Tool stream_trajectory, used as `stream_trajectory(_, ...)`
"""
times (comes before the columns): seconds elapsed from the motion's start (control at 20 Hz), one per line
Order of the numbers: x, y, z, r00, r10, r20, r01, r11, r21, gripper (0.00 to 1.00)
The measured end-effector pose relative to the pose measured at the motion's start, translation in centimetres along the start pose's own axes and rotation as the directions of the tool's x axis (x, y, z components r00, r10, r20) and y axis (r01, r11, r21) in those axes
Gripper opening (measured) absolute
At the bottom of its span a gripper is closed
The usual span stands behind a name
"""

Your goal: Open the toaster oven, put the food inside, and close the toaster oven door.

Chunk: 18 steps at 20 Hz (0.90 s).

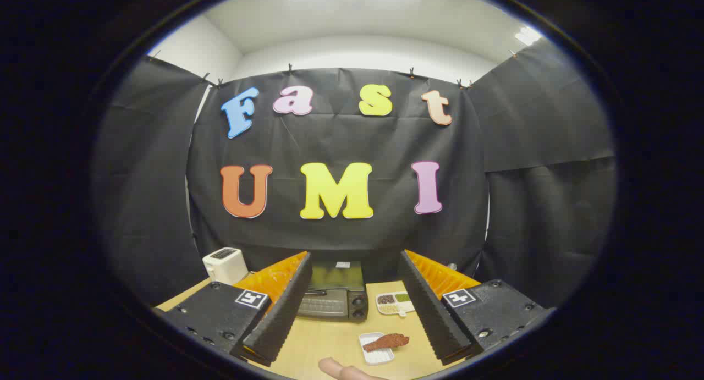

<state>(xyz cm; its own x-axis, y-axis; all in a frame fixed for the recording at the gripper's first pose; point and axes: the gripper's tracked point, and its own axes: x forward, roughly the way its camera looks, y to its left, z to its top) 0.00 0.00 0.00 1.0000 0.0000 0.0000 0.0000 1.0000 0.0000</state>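
Gripper view: toaster oven (331, 292) sits dead ahead, lower centre of frame, btwn & beyond the jaws, door shut, handle running left-right. Food (386, 342) on small white tray (377, 356), nearer, lower right of centre. Gripper (352, 308) jaws spread wide, holding nothing, level, well back above the surface (324, 341). Fingertip (335, 367) at bottom.

Gripper (352, 308) fingers were wide apart, holding nothing; shut oven (333, 297) at desk's (330, 341) far edge, food (386, 342) on tray (377, 350) nearer.

Black toaster oven (333, 297), white toaster (225, 264), brown food (386, 342) on a white tray (376, 355), tan table (330, 341).
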Motion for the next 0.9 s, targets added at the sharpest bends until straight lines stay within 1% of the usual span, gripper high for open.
stream_trajectory(0.3, 0.3, 0.3, -0.4, 1.000, -0.009, 0.006, 0.009, 1.000, -0.030, 1.00)
stream_trajectory(0.45, 0.6, 1.0, -0.7, 1.000, 0.002, 0.007, -0.001, 0.999, -0.035, 1.00)
stream_trajectory(0.6, 1.4, 0.8, -0.9, 1.000, -0.017, 0.018, 0.017, 0.999, -0.039, 1.00)
stream_trajectory(0.75, 3.3, 1.6, -1.8, 1.000, -0.016, 0.006, 0.016, 0.999, -0.042, 1.00)
stream_trajectory(0.9, 6.8, 3.0, -3.2, 1.000, 0.001, -0.021, -0.002, 1.000, -0.023, 1.00)
